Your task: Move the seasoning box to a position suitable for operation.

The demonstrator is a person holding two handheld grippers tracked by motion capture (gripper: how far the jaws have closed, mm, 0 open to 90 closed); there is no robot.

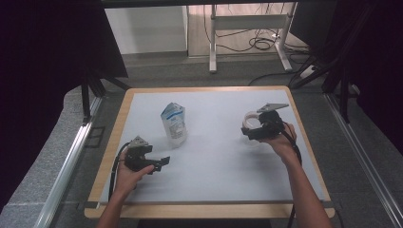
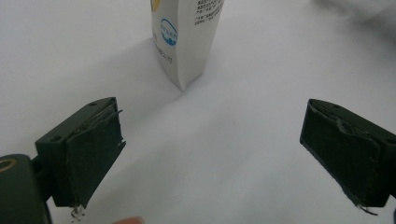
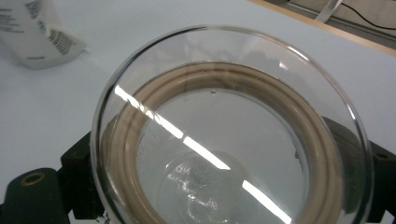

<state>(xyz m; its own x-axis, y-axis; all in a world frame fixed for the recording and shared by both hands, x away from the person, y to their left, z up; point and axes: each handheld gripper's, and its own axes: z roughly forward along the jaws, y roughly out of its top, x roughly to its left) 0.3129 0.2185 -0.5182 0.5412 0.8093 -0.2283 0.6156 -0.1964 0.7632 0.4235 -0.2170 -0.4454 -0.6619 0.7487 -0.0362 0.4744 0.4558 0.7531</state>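
Two grippers at work over a white table [image 1: 214, 180]: the right gripper [image 1: 260, 127] has its jaws closed around a clear glass jar [image 3: 233, 135], held at the table's right side, seemingly just off the surface; the left gripper [image 1: 151, 164] has its jaws spread wide with nothing between them, low near the front left. A white milk carton [image 1: 174, 124] stands upright left of centre, apart from both grippers, and the left gripper view looks straight at its base [image 2: 184, 42]. Judged progress: jar is picked up, carton untouched, so likely an early stage with a carton grab and probably a pour left to do. Jar looks empty, open mouth toward the camera, tan ring [image 3: 224, 93] inside below the rim; reflections make a little residue hard to rule out. Carton top folded shut as far as visible, contents can't be told
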